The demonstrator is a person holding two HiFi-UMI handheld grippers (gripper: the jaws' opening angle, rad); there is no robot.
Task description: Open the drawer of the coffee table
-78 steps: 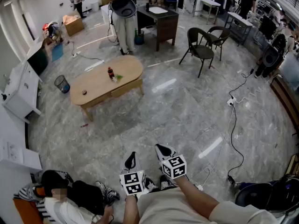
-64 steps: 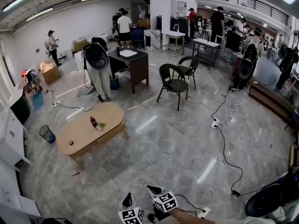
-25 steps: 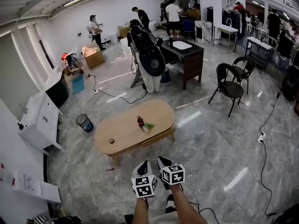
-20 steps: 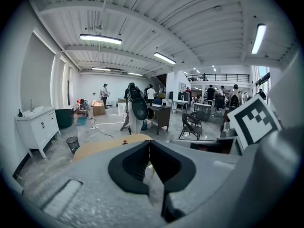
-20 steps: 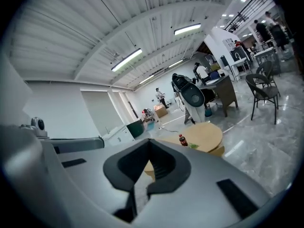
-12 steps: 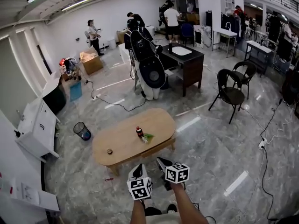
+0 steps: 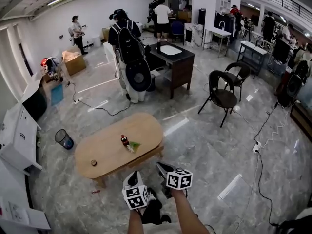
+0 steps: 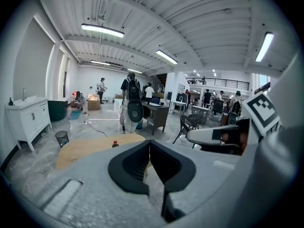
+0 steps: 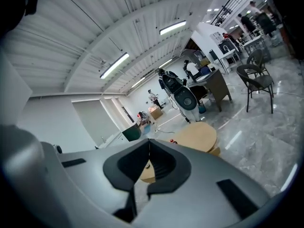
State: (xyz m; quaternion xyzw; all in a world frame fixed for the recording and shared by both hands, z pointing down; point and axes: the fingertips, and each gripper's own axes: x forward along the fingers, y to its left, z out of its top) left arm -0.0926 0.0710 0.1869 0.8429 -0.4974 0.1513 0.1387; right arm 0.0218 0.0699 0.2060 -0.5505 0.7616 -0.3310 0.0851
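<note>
There were two benches, the oval wooden bench [image 7: 107, 147] and the dark bench [image 7: 181, 72]; one bottle [image 7: 124, 141]; one mesh bin [image 7: 64, 139]; two black chairs, the nearer chair [image 7: 219, 95] and the farther chair [image 7: 237, 74]; and two tools, the left tool [image 7: 132, 177] and the right tool [image 7: 162, 167].

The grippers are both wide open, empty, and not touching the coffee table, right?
No: the left gripper and right gripper are shut, jaws together, as each gripper view shows. They are empty and not touching the coffee table.
</note>
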